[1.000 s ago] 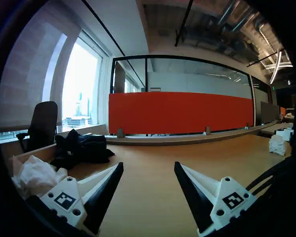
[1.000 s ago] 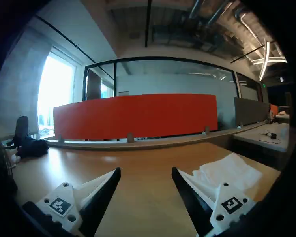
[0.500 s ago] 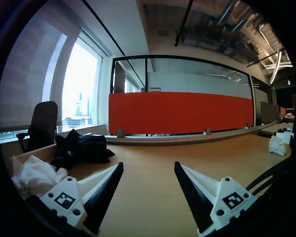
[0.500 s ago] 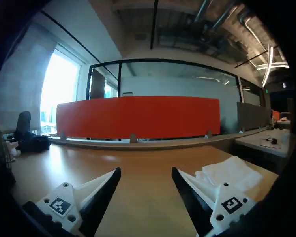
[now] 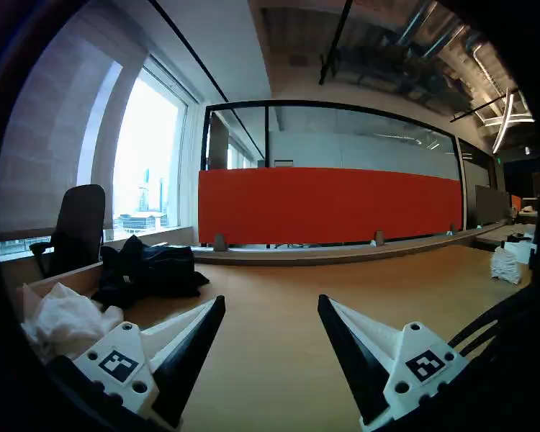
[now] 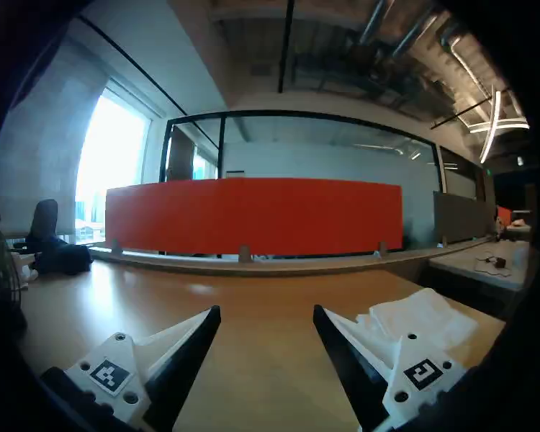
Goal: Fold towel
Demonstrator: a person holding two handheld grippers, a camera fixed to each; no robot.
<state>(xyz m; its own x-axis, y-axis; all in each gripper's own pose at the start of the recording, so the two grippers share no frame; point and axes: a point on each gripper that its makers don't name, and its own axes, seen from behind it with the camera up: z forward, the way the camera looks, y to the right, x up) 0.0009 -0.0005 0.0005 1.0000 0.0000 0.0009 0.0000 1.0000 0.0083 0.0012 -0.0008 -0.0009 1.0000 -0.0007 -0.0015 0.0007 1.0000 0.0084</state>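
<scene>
Both grippers sit low over the wooden table (image 5: 270, 367), and nothing is in them. The left gripper (image 5: 270, 299) has its two fingers spread wide apart with only bare wood between them, and the right gripper (image 6: 266, 309) is the same. The white towel (image 6: 425, 317) lies on the table just beside the right gripper, by the finger on the right side of the right gripper view, and that finger hides part of it. It looks like it has layers on top of each other, but I cannot tell how many. In the left gripper view a crumpled white cloth (image 5: 65, 320) lies in a heap near a pile of black clothes (image 5: 151, 270). It may be another towel, but I cannot be sure. A towel like this is likely soft, light and floppy. It will not break and it is not slippery, but it sags when lifted, so one pinch in the middle would make it bunch up. I think the best way is to take two corners of one edge, one gripper on each, pinching low at the table. Then the cloth can hang straight and be laid over itself neatly.
</scene>
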